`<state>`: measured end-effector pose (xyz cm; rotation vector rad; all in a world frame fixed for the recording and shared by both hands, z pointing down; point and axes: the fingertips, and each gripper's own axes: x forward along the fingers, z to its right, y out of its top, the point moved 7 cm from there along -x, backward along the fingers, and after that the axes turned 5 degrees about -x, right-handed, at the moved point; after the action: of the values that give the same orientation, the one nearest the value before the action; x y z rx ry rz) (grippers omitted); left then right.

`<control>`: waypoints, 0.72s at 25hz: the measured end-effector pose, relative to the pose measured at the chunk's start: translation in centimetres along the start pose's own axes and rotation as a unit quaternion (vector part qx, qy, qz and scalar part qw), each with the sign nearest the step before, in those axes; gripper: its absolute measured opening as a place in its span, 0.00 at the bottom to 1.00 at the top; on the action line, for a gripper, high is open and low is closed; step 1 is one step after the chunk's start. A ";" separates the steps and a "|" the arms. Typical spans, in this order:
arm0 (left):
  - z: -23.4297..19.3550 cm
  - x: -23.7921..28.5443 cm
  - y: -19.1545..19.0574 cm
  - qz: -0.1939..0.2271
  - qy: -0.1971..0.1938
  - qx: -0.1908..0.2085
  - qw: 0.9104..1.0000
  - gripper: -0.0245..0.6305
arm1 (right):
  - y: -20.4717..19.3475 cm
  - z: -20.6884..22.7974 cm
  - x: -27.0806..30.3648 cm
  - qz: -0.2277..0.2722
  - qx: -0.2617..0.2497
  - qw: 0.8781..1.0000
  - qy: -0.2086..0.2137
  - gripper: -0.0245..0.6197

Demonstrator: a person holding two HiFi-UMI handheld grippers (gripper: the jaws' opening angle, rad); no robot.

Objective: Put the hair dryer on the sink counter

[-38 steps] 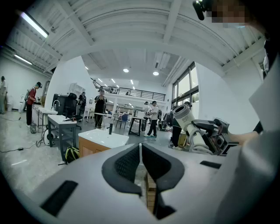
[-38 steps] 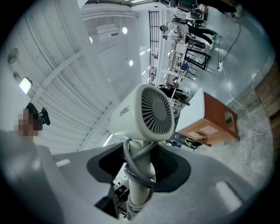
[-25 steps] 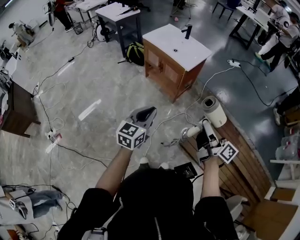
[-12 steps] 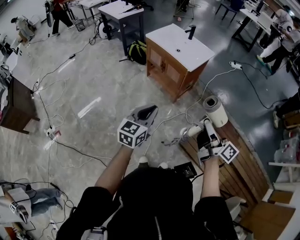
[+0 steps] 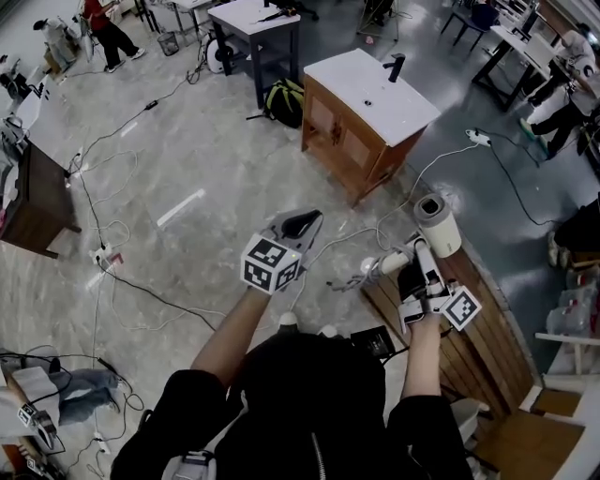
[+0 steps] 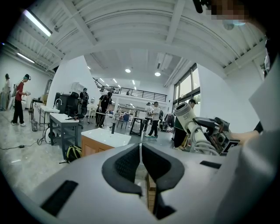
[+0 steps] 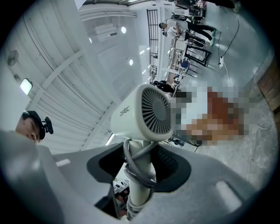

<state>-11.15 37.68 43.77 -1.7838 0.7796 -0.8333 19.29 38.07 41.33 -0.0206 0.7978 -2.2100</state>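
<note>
A white hair dryer [image 5: 436, 223] with its cord wound round the handle stands upright in my right gripper [image 5: 419, 274], which is shut on the handle; the right gripper view shows the grille end [image 7: 146, 111] above the right gripper [image 7: 139, 170]. My left gripper [image 5: 302, 225] is held in the air at centre, shut with nothing in it; its pads [image 6: 131, 162] meet in the left gripper view. The sink counter [image 5: 361, 94], a white top on a wooden cabinet with a black faucet [image 5: 397, 66], stands ahead across the floor, far from both grippers. It also shows as sink counter [image 6: 106, 136].
A slatted wooden platform [image 5: 492, 323] lies under my right arm. Cables [image 5: 131, 286] trail over the floor at left. A yellow-black backpack [image 5: 284, 99] leans beside the cabinet. A dark table [image 5: 251, 21] stands behind it. People stand at the far edges.
The sink counter has drifted slightly right and lower in the head view. Both grippers keep their pose; the hair dryer stays in the right one.
</note>
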 end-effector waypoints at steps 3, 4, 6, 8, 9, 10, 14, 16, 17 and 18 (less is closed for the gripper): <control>-0.7 -0.5 -0.2 0.000 0.001 -0.001 1.000 0.07 | -0.7 -0.1 0.5 0.001 0.001 1.000 0.002 0.33; -0.9 -0.7 -0.2 0.000 0.001 -0.001 1.000 0.07 | -0.9 -0.2 0.6 0.000 0.001 1.000 0.002 0.33; -1.2 -1.0 -0.3 -0.001 0.000 -0.001 1.000 0.07 | -1.3 -0.4 0.9 -0.001 -0.003 1.000 0.000 0.33; -1.6 -1.2 -0.3 -0.002 -0.002 0.001 1.000 0.07 | -1.6 -0.4 1.1 -0.001 -0.006 1.000 -0.003 0.33; -1.7 -1.3 -0.3 -0.003 -0.002 0.001 1.000 0.07 | -1.7 -0.5 1.3 -0.001 -0.007 1.000 -0.004 0.33; -1.9 -1.4 -0.2 -0.004 -0.002 0.002 1.000 0.07 | -1.8 -0.6 1.4 -0.001 -0.008 1.000 -0.004 0.33; -2.3 -1.6 0.0 -0.006 -0.007 0.008 1.000 0.07 | -1.9 -0.9 1.5 0.004 -0.010 1.000 -0.007 0.33; -2.5 -1.7 0.0 -0.007 -0.010 0.012 1.000 0.07 | -2.2 -1.1 1.4 0.008 -0.012 1.000 -0.009 0.33; -2.7 -1.7 0.0 -0.008 -0.011 0.013 1.000 0.07 | -2.4 -1.1 1.5 0.010 -0.013 1.000 -0.009 0.33; -3.0 -1.8 0.0 -0.010 -0.012 0.014 1.000 0.07 | -2.6 -1.1 1.6 0.012 -0.012 1.000 -0.010 0.33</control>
<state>-14.54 37.64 44.30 -1.7764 0.7327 -0.8295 16.20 38.91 41.48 -0.0449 0.8090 -2.1746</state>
